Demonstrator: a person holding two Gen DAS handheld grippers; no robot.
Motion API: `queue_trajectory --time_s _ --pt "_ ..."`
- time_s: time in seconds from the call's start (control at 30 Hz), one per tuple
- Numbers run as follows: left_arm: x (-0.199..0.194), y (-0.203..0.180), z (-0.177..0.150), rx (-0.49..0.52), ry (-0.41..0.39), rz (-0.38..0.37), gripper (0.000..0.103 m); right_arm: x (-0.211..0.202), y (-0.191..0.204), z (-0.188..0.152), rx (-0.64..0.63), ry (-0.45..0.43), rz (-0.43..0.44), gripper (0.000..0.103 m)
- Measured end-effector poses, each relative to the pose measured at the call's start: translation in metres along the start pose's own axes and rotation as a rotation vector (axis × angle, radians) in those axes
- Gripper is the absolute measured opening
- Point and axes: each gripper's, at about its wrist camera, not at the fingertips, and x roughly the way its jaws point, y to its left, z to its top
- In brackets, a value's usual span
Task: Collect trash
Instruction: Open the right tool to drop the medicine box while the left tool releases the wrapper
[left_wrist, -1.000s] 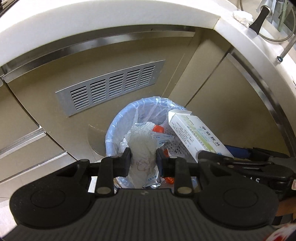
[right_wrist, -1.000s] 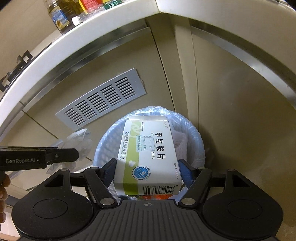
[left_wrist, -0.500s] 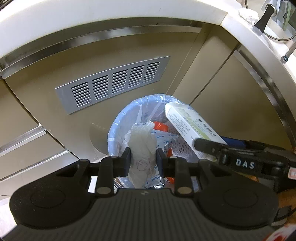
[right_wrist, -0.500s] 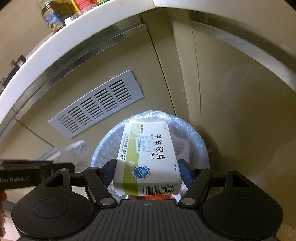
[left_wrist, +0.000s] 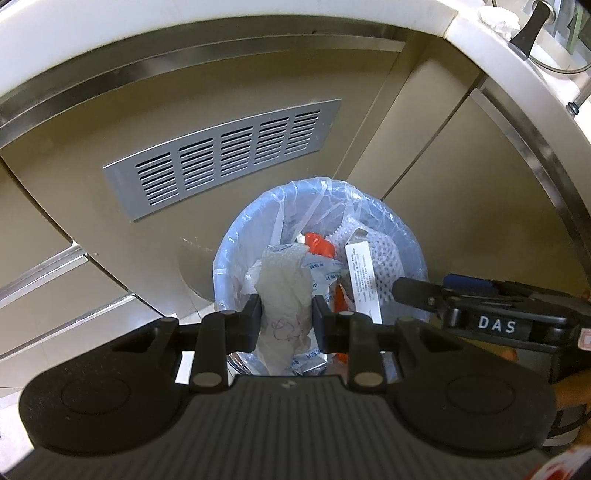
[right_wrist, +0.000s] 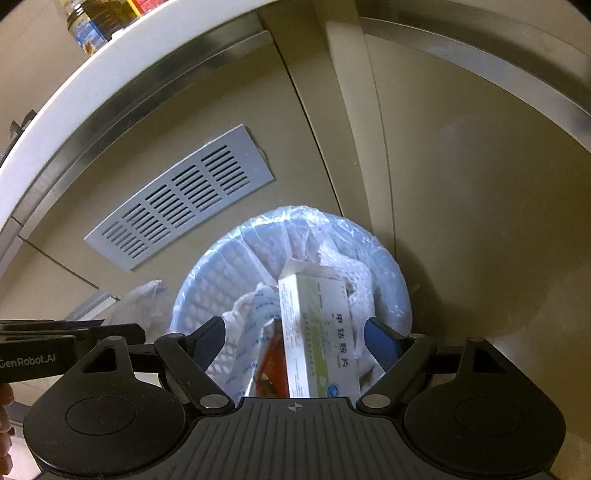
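Left gripper: the left gripper (left_wrist: 286, 312) is held above the near rim of the bin, its jaws clamped on a crumpled translucent glove (left_wrist: 284, 291) that hangs between the pads.
Right gripper: the right gripper (right_wrist: 293, 339) is held over the bin; its jaws have just been opening and are spread wide, with no pad pressed on anything. The box is seen between them, apart from both pads.
Medicine box: a white and green medicine box (right_wrist: 319, 328) is tipped on edge inside the bin, leaning among the other rubbish. In the left wrist view its narrow printed side (left_wrist: 364, 280) is seen toward the right of the bin.
Bin: a pale blue mesh waste bin (right_wrist: 201, 295), lined with a thin clear bag (left_wrist: 314, 199), is stood on the floor against the cabinet corner.
Bin contents: white foam netting (left_wrist: 384, 258), orange wrappers (left_wrist: 319, 245) and printed sachets (left_wrist: 325, 277) are piled in the bin beside the box.
Cabinet: beige cabinet fronts (right_wrist: 480, 221) are set behind the bin, with a grey slotted vent grille (left_wrist: 221, 155) mounted up and to the left of the bin.
Worktop: a white worktop edge (left_wrist: 184, 37) with a steel strip beneath is curved above the bin.
On the worktop: bottles (right_wrist: 92, 22) are seen at the far left above the bin, only in part.
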Motion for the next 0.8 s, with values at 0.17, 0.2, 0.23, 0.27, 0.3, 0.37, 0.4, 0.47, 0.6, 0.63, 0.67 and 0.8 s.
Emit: queue_trajectory --time_s 0.17,0.2,0.23,0.27,0.3,0.37,0.4,0.47,0.6,0.63,0.67,0.8 --pt "0.004 -0.001 0.000 0.005 0.006 0.001 0.026 -0.001 -0.004 0.001 0.006 0.012 -0.021 0.082" --pt "0.006 -0.001 0.000 0.007 0.007 0.002 0.026 -0.001 -0.005 0.001 0.010 0.013 -0.024 0.082" --pt "0.007 -0.001 0.000 0.009 0.008 0.004 0.026 -0.001 -0.006 0.001 0.012 0.013 -0.026 0.082" --pt "0.008 -0.001 0.000 0.009 0.010 0.005 0.026 -0.001 -0.007 0.001 0.013 0.013 -0.029 0.082" --pt "0.010 0.000 0.000 0.008 0.013 0.007 0.026 -0.001 -0.008 0.001 0.014 0.014 -0.031 0.082" --pt "0.013 0.000 0.001 0.008 0.016 0.011 0.027 -0.001 -0.009 0.001 0.017 0.016 -0.035 0.082" --pt "0.015 0.000 0.001 0.009 0.017 0.013 0.027 -0.001 -0.010 0.001 0.019 0.017 -0.036 0.082" --pt "0.017 0.001 0.001 0.011 0.016 0.018 0.027 -0.002 -0.010 0.002 0.022 0.017 -0.040 0.082" --pt "0.022 0.001 0.001 0.019 0.011 0.028 0.027 -0.002 -0.009 0.002 0.028 0.013 -0.044 0.082" --pt "0.022 0.001 0.002 0.022 0.006 0.027 0.027 -0.003 -0.008 0.002 0.028 0.012 -0.045 0.082" --pt "0.022 0.002 0.003 0.026 0.003 0.026 0.030 -0.003 -0.008 0.002 0.027 0.011 -0.046 0.082" --pt "0.022 0.001 0.005 0.037 -0.014 0.020 0.042 -0.003 -0.008 0.002 0.026 0.011 -0.046 0.082"
